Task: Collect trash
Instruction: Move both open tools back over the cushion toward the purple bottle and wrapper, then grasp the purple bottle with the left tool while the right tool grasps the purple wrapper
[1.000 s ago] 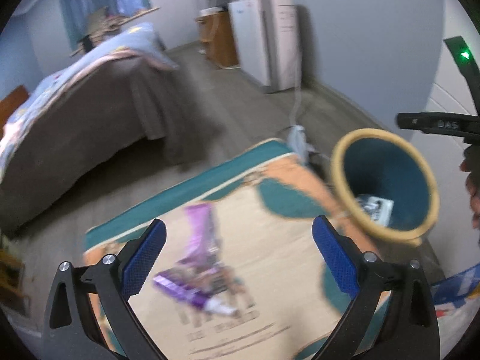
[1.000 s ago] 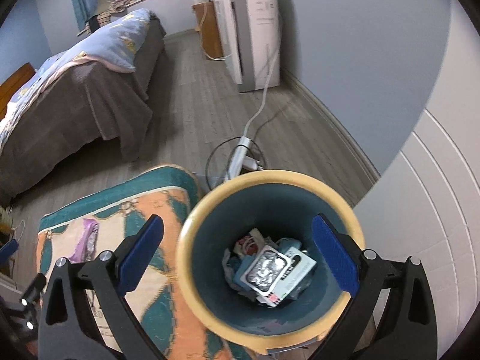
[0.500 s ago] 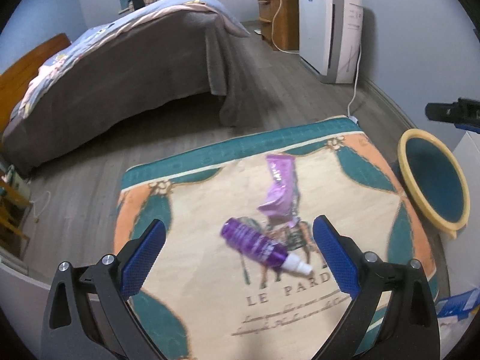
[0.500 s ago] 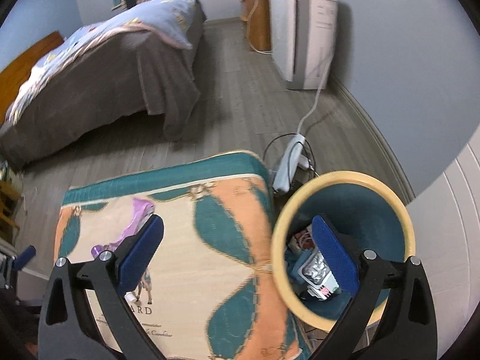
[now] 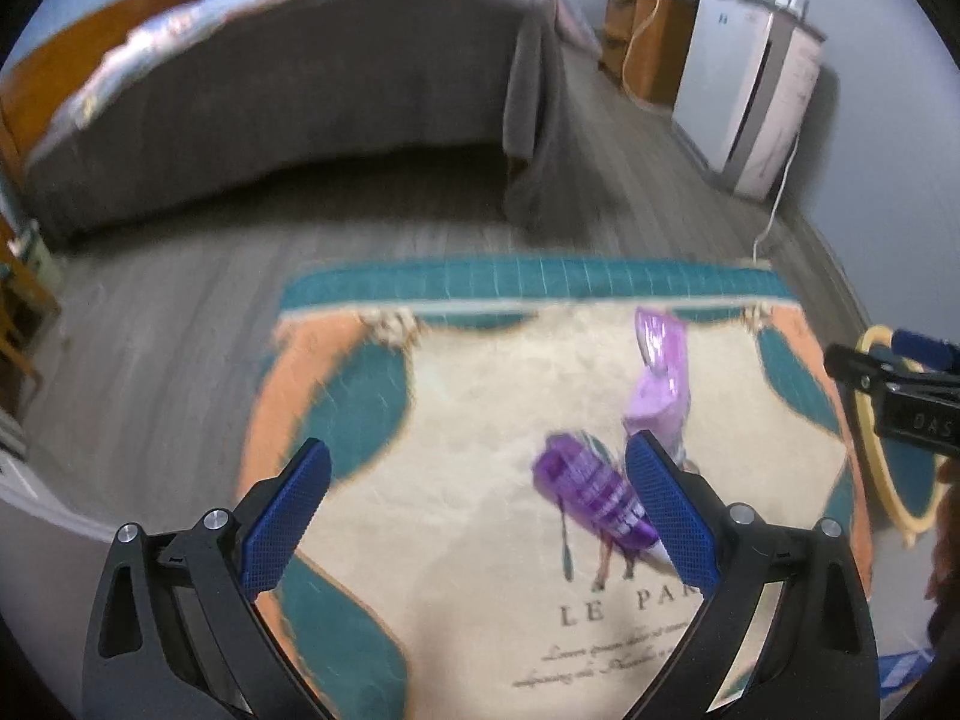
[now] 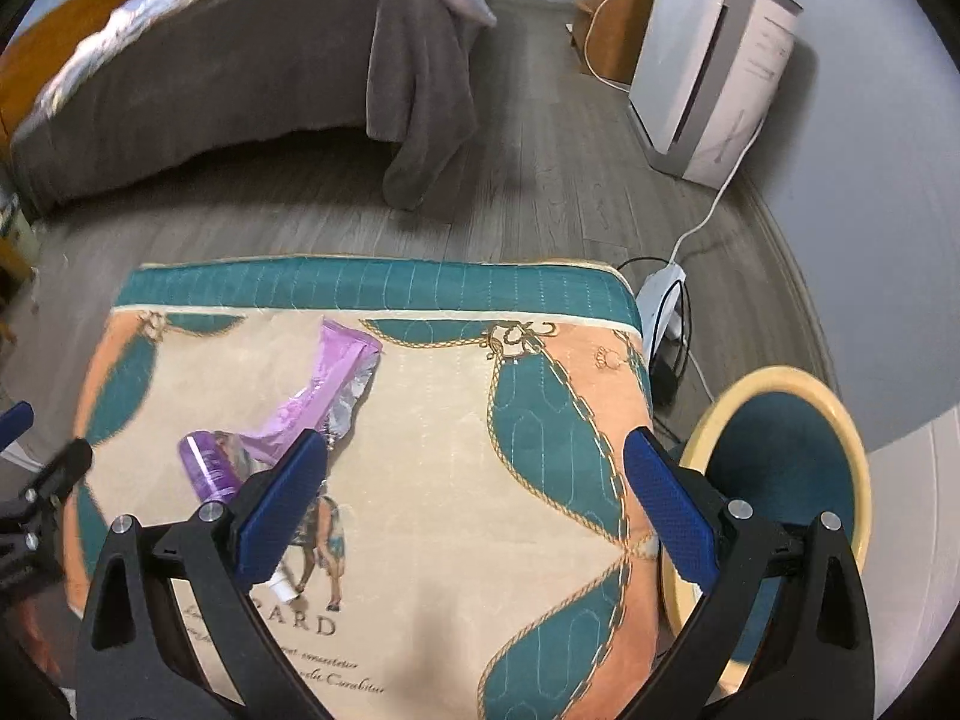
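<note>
A purple bottle [image 5: 591, 495] with a white cap and a crumpled lilac wrapper [image 5: 660, 378] lie on a patterned cloth-covered surface [image 5: 468, 414]. My left gripper [image 5: 477, 522] is open and empty above the cloth, its right finger just beside the bottle. My right gripper [image 6: 474, 507] is open and empty over the cloth's right half. The bottle [image 6: 210, 468] and wrapper [image 6: 324, 396] show at its left. A yellow-rimmed teal bin [image 6: 840, 420] stands on the floor at the right, also at the right edge of the left wrist view [image 5: 882, 480].
A bed [image 6: 240, 72] with a grey cover stands behind. A white appliance [image 6: 714, 72] and a wooden cabinet [image 6: 606, 30] stand against the far wall. A power strip with cables [image 6: 660, 294] lies on the floor by the cloth's far right corner.
Both grippers have swung left, away from the bin and over the cloth. The bottle and wrapper now sit to the right in the left view; the bin has slid toward the right edge.
</note>
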Demonstrator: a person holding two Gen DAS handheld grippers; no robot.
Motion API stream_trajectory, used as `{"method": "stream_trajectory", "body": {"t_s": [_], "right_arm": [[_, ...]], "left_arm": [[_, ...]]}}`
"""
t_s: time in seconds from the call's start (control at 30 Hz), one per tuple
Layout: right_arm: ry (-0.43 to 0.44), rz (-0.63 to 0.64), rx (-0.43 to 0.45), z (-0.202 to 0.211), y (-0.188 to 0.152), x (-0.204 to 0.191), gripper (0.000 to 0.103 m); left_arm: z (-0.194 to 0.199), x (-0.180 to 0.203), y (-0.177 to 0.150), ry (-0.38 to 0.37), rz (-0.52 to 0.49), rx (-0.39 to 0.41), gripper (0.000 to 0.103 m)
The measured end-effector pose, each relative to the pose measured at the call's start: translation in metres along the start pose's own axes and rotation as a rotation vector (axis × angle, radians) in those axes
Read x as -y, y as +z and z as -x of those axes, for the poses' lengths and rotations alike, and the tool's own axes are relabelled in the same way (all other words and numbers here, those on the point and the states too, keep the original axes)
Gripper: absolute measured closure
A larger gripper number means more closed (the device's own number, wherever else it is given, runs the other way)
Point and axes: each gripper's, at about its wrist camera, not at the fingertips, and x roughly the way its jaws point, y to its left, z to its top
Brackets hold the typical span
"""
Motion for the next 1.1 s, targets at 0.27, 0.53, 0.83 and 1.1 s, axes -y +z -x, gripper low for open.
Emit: {"method": "stream_trajectory", "body": {"t_s": [0.27,0.53,0.83,1.1], "right_arm": [[0.000,-0.043,-0.031,-0.019,0.010,0.013,0.006],[0.005,-0.099,-0.081,-0.041,0.016,0.026,0.006],[0.008,-0.067,-0.099,-0.055,0.027,0.006,0.006],[0.034,-0.063,-0.138,-0.076,0.030,-0.007,0.006]], "left_arm": [[-0.045,0.048,-0.013,-0.033,-0.131,-0.101,0.006],[-0.080,0.051,-0.015,-0.071,-0.138,-0.189,0.008],[-0.097,0.045,-0.019,-0.150,-0.142,-0.247,0.042],[-0.100,0.021,-0.006,-0.080,-0.199,-0.221,0.062]]}}
